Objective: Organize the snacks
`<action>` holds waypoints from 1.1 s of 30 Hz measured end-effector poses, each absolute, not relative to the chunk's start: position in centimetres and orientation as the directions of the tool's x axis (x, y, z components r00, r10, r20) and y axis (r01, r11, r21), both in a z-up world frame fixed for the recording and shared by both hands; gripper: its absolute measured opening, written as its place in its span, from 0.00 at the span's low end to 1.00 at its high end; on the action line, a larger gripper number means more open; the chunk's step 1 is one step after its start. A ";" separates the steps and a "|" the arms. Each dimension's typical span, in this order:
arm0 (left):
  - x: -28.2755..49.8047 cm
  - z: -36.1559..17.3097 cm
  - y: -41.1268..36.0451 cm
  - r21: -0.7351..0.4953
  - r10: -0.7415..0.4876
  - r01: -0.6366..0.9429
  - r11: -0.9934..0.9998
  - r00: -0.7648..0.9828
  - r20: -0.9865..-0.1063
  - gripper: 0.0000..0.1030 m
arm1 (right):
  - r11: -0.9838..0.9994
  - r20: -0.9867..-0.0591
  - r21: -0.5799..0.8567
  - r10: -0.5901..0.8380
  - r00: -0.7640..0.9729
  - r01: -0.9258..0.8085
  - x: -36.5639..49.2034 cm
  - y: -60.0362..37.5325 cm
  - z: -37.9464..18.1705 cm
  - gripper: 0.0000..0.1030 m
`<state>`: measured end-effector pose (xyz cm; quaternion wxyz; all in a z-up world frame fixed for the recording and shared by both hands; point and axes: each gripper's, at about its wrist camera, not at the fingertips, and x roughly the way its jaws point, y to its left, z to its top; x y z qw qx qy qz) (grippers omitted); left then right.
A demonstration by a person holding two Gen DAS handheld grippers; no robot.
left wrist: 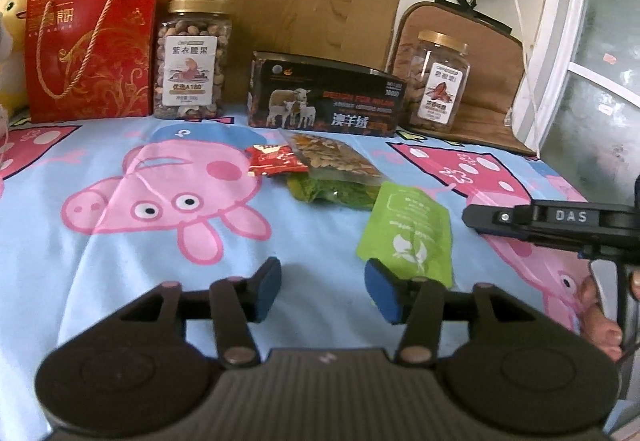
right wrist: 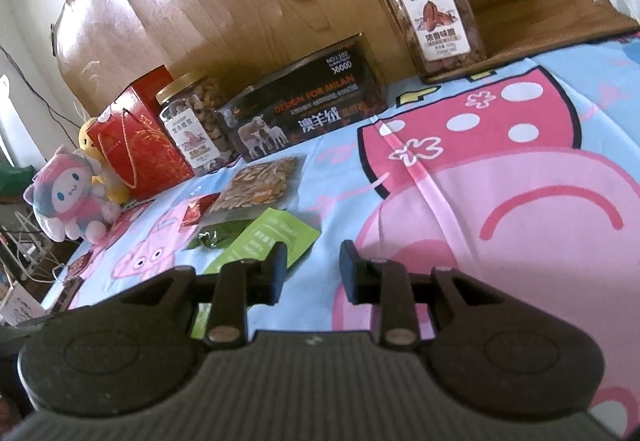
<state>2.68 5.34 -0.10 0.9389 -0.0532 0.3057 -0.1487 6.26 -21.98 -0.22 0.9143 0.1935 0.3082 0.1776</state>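
Note:
Loose snacks lie on a Peppa Pig cloth (left wrist: 120,261): a lime-green pouch (left wrist: 408,237), a clear bag of seeds (left wrist: 336,157), a dark green packet (left wrist: 332,193) under it and a small red packet (left wrist: 276,160). My left gripper (left wrist: 324,289) is open over bare cloth, and the pouch's near end sits just behind its right finger. My right gripper (right wrist: 313,273) is open too, with nothing between the pads. The green pouch (right wrist: 268,237) lies just left of its left finger. In the left wrist view the right gripper's body (left wrist: 560,221) shows from the side, held by a hand (left wrist: 600,313).
Along the back stand a red gift bag (left wrist: 90,45), a cashew jar (left wrist: 194,59), a black box (left wrist: 324,97) and a pecan jar (left wrist: 438,81) on a brown cushion. Plush toys (right wrist: 68,197) sit at the cloth's left end. A wooden board rises behind.

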 end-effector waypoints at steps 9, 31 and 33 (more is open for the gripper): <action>2.9 -0.1 5.5 -0.221 -0.355 0.278 0.935 0.755 -0.551 0.58 | 0.870 -0.489 0.440 0.440 0.753 -0.222 6.4 -21.7 -0.2 0.36; 2.9 -0.1 6.2 -0.266 -0.381 0.278 0.923 0.751 -0.539 0.58 | 0.876 -0.490 0.425 0.434 0.756 -0.228 6.3 -21.4 -0.1 0.40; 2.9 -0.1 6.2 -0.268 -0.382 0.278 0.923 0.751 -0.538 0.58 | 0.876 -0.490 0.425 0.433 0.757 -0.226 6.3 -21.4 -0.1 0.40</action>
